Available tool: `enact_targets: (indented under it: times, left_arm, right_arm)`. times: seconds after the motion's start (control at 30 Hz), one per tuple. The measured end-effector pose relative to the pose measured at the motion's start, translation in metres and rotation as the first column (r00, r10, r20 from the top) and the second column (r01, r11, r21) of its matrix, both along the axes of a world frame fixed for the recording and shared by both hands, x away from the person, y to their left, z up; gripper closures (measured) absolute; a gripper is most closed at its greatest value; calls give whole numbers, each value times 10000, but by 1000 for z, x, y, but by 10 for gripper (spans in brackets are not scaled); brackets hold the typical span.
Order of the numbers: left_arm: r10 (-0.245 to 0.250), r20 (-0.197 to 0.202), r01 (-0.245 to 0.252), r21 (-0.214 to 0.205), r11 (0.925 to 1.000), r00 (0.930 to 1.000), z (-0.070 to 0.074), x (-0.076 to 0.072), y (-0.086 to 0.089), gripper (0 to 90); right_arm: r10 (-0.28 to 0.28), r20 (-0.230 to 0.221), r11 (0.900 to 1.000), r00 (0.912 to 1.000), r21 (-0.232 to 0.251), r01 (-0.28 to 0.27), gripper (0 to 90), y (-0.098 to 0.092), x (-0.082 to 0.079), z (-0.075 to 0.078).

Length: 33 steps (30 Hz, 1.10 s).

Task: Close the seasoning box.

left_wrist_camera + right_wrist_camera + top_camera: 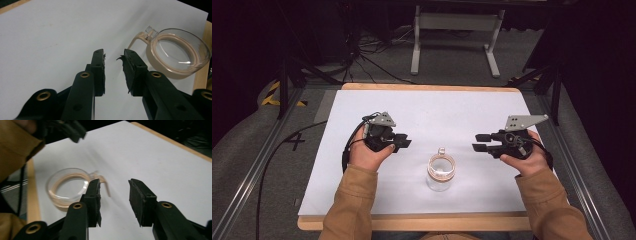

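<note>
A white sheet covers a wooden table [412, 223] in a dark room, with a pale metal stand [456, 30] on the grey floor beyond. The left gripper [401, 142] hovers above the sheet, jaws slightly apart, holding nothing. The right gripper [481, 142] mirrors it opposite, jaws parted wider, also empty. Between them, nearer the person, stands a clear glass jar [441, 172] with a tan seal ring and small clasp. Its contents are hard to make out. Tan sleeves [352, 205] enter from below.

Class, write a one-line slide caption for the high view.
Two open grippers, left and right, flank a clear glass jar on a white table.
</note>
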State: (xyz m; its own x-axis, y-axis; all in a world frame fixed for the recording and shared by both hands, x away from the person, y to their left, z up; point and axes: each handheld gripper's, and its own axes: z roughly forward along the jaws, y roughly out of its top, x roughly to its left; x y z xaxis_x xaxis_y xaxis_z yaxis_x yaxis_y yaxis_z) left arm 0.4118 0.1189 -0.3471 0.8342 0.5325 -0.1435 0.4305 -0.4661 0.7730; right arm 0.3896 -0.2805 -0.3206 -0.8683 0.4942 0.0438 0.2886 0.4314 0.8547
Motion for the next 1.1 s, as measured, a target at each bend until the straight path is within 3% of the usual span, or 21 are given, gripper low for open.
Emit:
enact_targets:
  times: [0.17, 0.4, 0.5, 0.77, 0.87, 1.1]
  left_arm:
    - [225, -137, -224, 98, 9997, 9997, -9, 6, 5, 699]
    - [523, -438, -506, 395, 9979, 9977, -25, 16, 13, 695]
    - [643, -588, -616, 471, 9970, 9962, -34, 21, 16, 694]
    - [818, -912, -757, 686, 9948, 9925, -52, 29, 20, 684]
    - [740, -1012, -641, 974, 9932, 9921, -57, 31, 21, 681]
    - [762, -1308, -571, 1442, 9879, 9885, -69, 35, 19, 664]
  right_arm:
    - [-783, 167, 9969, 9968, -101, 785, 574, -23, 13, -7]
    - [-1662, -234, 9860, 9858, -165, 1659, 556, -52, 30, -24]
    - [-1945, -458, 9800, 9798, -525, 1920, 550, -59, 38, -34]
    - [-2294, -873, 9679, 9694, -1258, 2177, 547, -68, 55, -69]
    - [-2400, -1090, 9634, 9646, -1486, 2230, 546, -69, 60, -82]
    - [-2059, -1318, 9662, 9696, -1845, 1801, 555, -65, 66, -105]
